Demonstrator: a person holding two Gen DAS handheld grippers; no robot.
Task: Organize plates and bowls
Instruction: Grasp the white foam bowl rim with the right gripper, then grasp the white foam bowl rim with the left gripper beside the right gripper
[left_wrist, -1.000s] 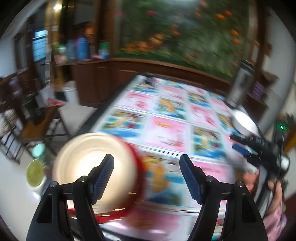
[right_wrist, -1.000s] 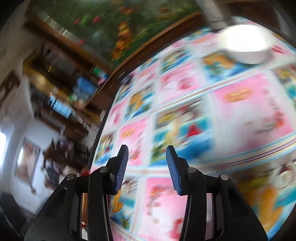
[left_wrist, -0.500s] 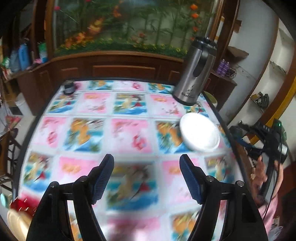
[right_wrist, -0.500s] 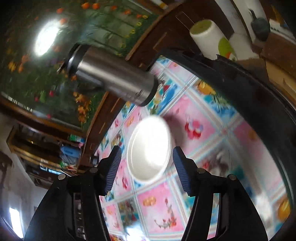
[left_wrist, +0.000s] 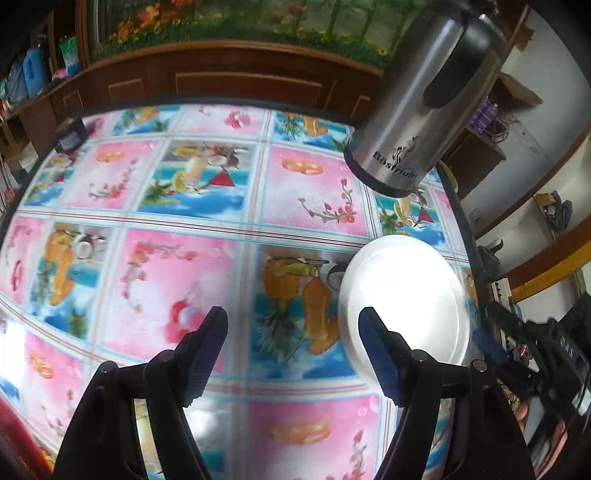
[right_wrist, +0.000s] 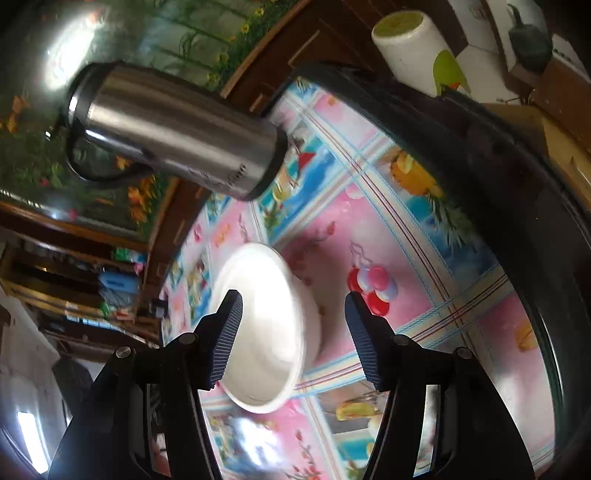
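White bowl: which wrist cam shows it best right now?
Right wrist. The white bowl sits between the open right gripper fingers, with rim, inside and outer wall visible, though the left finger covers its edge. In the left wrist view the bowl is mostly glare, partly behind the left gripper, beside the steel kettle.

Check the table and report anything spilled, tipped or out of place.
Nothing stands out. The white bowl sits upright near the table edge, empty as far as glare allows, and the steel kettle stands upright behind it. No spill shows on the cloth.
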